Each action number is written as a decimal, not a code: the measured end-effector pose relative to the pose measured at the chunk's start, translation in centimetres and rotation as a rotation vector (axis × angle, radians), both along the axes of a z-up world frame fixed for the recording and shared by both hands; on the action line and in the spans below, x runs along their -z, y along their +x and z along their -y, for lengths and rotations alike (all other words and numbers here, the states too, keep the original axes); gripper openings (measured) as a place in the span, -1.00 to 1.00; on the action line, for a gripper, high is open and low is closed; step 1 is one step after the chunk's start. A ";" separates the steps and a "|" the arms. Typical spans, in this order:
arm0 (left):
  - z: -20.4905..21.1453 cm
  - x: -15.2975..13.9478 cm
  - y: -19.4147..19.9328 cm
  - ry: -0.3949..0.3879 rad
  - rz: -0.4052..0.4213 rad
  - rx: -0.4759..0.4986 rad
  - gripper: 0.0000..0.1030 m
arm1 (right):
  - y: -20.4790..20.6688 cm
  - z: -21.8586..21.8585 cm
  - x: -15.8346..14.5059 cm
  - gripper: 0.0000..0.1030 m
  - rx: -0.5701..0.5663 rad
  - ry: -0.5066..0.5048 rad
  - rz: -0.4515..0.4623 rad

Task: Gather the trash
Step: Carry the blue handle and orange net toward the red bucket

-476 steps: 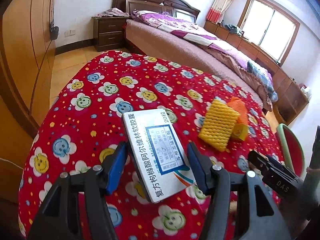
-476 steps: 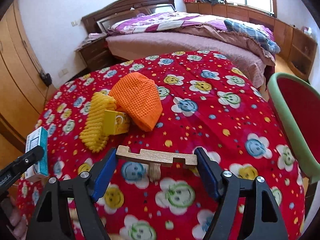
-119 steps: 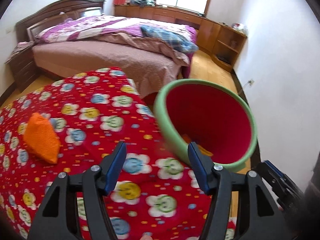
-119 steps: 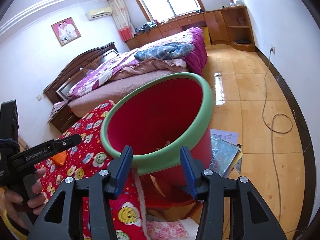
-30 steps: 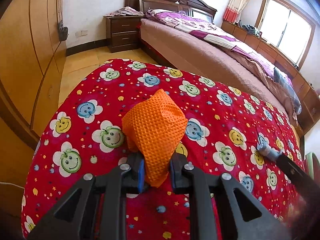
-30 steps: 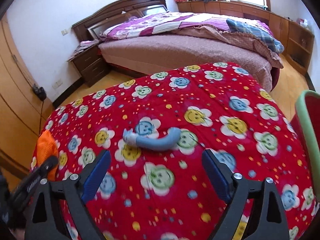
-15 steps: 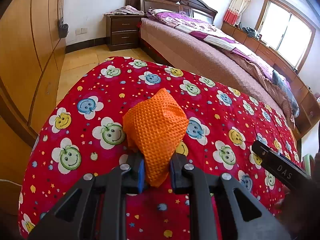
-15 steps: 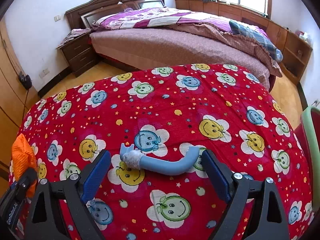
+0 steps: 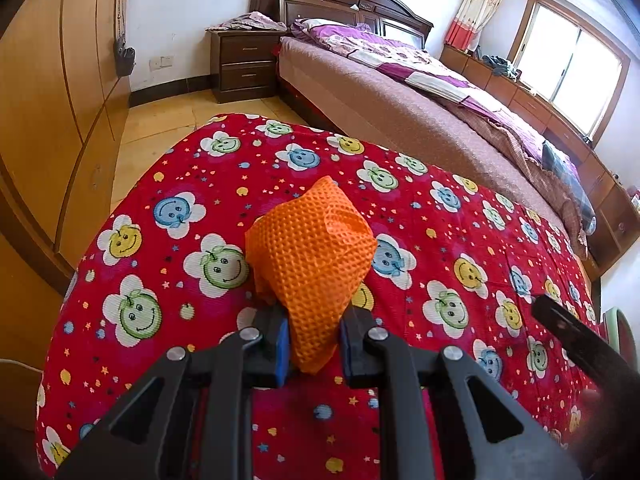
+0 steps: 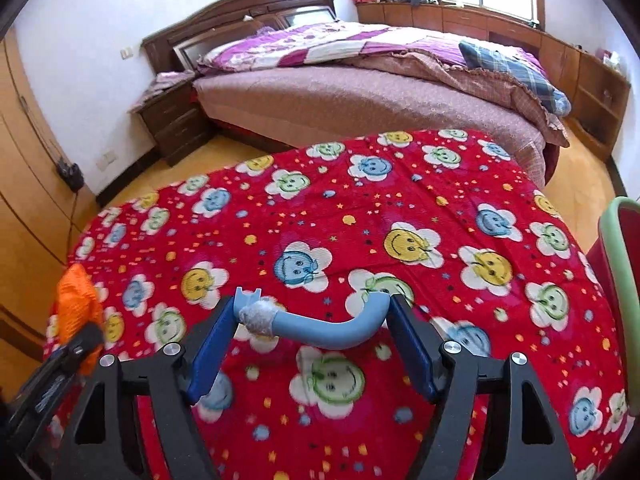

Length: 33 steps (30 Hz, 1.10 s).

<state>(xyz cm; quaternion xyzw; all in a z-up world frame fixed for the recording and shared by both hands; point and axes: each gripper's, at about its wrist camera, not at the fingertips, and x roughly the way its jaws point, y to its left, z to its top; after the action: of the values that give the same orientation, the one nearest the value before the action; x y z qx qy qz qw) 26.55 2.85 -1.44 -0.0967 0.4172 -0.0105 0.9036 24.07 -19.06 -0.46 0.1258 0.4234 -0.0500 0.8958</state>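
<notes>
An orange mesh foam net [image 9: 312, 248] rests on the red smiley-flower cloth [image 9: 460, 240]. My left gripper [image 9: 314, 344] is shut on its near, narrow end. In the right wrist view the same net [image 10: 76, 300] shows at the far left. A curved blue tube [image 10: 320, 332], with a whitish wrap near its left end, lies crosswise on the cloth. My right gripper [image 10: 313, 303] straddles it lengthwise. Its jaws are closing, and the blue pads [image 10: 212, 352] touch both ends of the tube.
A red bin with a green rim [image 10: 620, 280] stands off the table's right edge. Beyond the table are a bed [image 10: 360, 96], a dark nightstand [image 9: 244, 64] and wooden wardrobe doors [image 9: 48, 100] on the left.
My right gripper has come up to the blue tube, and its jaws have narrowed around the tube's ends. The left gripper still holds the orange net in the same place.
</notes>
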 end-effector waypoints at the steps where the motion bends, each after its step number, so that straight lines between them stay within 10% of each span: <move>1: 0.0 0.0 0.0 -0.001 0.002 0.002 -0.64 | -0.6 0.2 -0.4 0.49 -0.004 0.011 0.009; 33: 9.6 -6.5 -7.8 -0.038 0.097 0.322 -0.63 | -21.0 16.2 -4.3 0.49 0.258 0.029 0.113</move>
<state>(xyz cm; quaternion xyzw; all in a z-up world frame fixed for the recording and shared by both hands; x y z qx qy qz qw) 18.77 -6.74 5.07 -0.0453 0.3831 -0.1675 0.9073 3.04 -35.22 3.79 0.1949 0.3533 -0.1516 0.9023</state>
